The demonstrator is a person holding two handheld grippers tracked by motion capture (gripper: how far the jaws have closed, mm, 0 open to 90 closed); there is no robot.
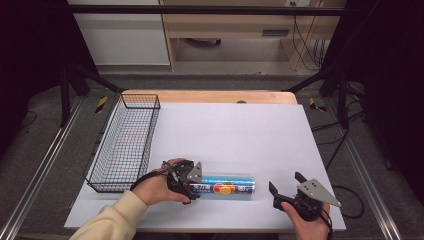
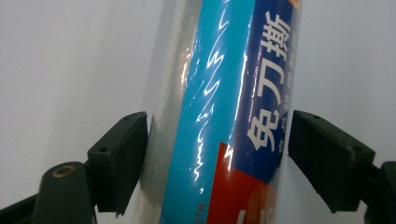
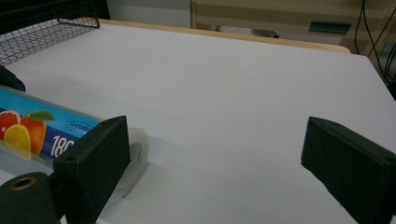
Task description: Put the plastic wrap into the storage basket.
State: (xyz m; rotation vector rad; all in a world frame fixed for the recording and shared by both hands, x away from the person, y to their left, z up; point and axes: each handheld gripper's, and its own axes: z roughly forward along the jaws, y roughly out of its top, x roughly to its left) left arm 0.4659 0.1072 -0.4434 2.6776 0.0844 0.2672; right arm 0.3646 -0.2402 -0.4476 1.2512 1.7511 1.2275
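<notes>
**Roll straddled, not yet gripped**

Far left, wire basket (image 1: 125,145) on white table (image 1: 235,135). Beside it, left gripper (image 1: 186,186) around near end of blue roll (image 1: 225,186), jaws open, left pad touching or nearly so, right pad just clear. Roll lying flat at front centre. Right gripper (image 1: 286,189) wide open, holding nothing, near roll's other end. Likely step: grasping; next, closing firmly before lifting, perhaps toward basket.

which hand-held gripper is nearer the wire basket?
Left. The left hand-held gripper sits at the wrap roll, just right of the wire basket's near corner. The right hand-held gripper is beyond the roll's far end.
</notes>
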